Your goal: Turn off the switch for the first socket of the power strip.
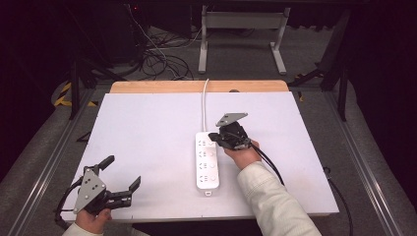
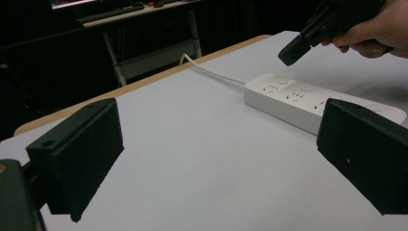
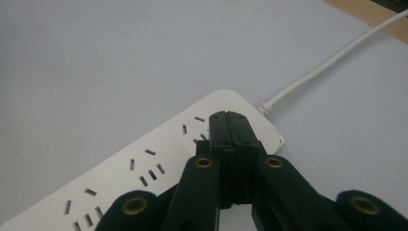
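A white power strip (image 1: 207,162) lies lengthwise in the middle of the white table, and its white cable (image 1: 204,104) runs off the far edge. My right gripper (image 1: 213,136) is shut with nothing in it. Its tip hovers just over the strip's cable end. In the right gripper view the closed jaws (image 3: 229,119) point down at the sockets of the strip (image 3: 139,166), with the cable (image 3: 327,67) beyond. My left gripper (image 1: 123,171) stands wide open near the front left corner, holding nothing. In its own view the strip (image 2: 308,98) and the right gripper (image 2: 298,47) lie ahead.
The white table top (image 1: 147,123) ends in a wooden strip (image 1: 162,86) at the far side. Behind it, the floor holds tangled cables (image 1: 157,61) and a white metal frame (image 1: 241,34). Metal rails (image 1: 361,157) run along both sides of the table.
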`<state>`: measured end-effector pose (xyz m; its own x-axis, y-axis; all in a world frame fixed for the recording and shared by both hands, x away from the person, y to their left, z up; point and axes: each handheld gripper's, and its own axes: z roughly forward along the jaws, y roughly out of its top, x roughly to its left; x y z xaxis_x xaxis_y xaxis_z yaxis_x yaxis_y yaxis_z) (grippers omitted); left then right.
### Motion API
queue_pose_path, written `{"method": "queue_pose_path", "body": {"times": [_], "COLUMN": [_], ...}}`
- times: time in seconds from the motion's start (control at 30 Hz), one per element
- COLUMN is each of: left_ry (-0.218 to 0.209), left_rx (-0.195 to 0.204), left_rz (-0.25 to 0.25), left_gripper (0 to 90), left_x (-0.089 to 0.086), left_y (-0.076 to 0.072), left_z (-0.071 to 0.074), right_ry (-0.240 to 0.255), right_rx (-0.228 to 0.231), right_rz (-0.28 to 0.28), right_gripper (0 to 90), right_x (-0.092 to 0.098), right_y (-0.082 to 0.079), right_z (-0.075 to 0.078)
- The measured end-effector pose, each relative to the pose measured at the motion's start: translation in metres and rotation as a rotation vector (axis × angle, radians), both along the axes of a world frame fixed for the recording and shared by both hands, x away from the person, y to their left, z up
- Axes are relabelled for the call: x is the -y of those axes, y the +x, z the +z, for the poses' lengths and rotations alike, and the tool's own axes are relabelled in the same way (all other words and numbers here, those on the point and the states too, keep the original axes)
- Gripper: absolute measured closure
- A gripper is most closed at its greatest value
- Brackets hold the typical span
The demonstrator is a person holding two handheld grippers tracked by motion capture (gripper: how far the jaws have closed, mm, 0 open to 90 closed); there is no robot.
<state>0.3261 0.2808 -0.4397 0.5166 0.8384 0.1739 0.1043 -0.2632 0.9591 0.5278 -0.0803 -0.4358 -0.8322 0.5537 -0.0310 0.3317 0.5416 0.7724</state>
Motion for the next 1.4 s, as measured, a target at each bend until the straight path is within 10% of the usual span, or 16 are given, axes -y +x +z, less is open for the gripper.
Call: {"method": "queue_pose_path", "body": {"times": [1.4], "left_ry": [-0.004], "left_rx": [-0.006], "left_rz": [-0.008], "left_gripper": [2.7], "left_x": [0.0], "left_y": [-0.001], "left_z": [0.0], "right_ry": [-0.059], "right_rx": [-0.012], "right_rz": [-0.04], "right_gripper": [90.0], "right_x": [-0.01], "right_y": [0.002], "right_z": [-0.024]}}
